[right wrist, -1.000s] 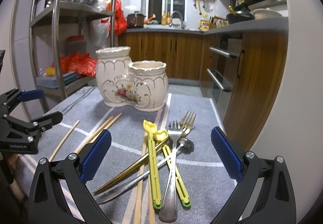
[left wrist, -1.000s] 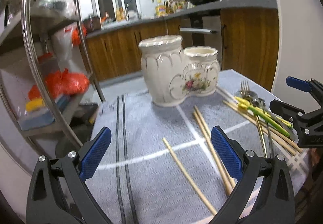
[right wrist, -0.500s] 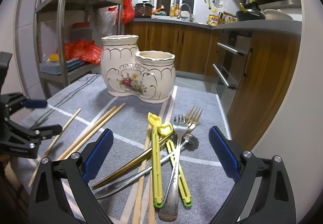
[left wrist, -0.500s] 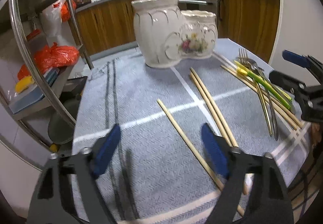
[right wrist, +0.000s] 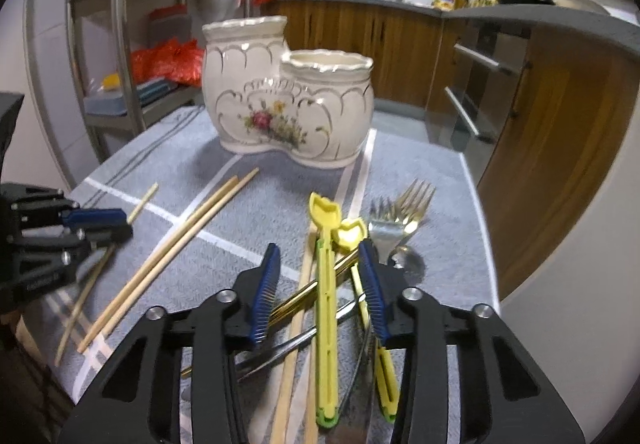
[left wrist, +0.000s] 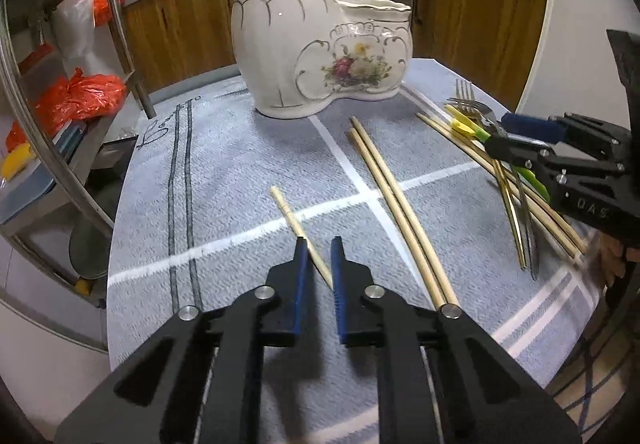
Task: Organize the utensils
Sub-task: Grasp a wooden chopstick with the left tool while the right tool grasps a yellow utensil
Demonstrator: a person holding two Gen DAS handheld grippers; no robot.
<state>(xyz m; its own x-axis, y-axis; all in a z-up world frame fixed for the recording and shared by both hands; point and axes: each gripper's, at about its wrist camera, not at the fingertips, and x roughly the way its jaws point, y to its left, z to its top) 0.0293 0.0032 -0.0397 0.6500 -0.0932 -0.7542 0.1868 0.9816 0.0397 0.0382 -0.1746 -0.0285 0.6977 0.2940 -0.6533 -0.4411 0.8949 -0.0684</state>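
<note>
While the right gripper [right wrist: 318, 278] is held half-spread over the near-right utensil pile [right wrist: 340, 284], a lone chopstick [left wrist: 288, 211] is pinched near-centre by the left gripper [left wrist: 319, 258], prob. for the far ceramic holder [left wrist: 320, 47].

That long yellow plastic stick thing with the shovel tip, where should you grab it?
Grab the long yellow plastic stick with the shovel-shaped tip by its straight narrow shaft, probably near the middle, coming down from above with one finger on each long side. It lies topmost, across the gold metal chopstick, so the shaft is free. The right gripper already straddles it, jaws partly open.
</note>
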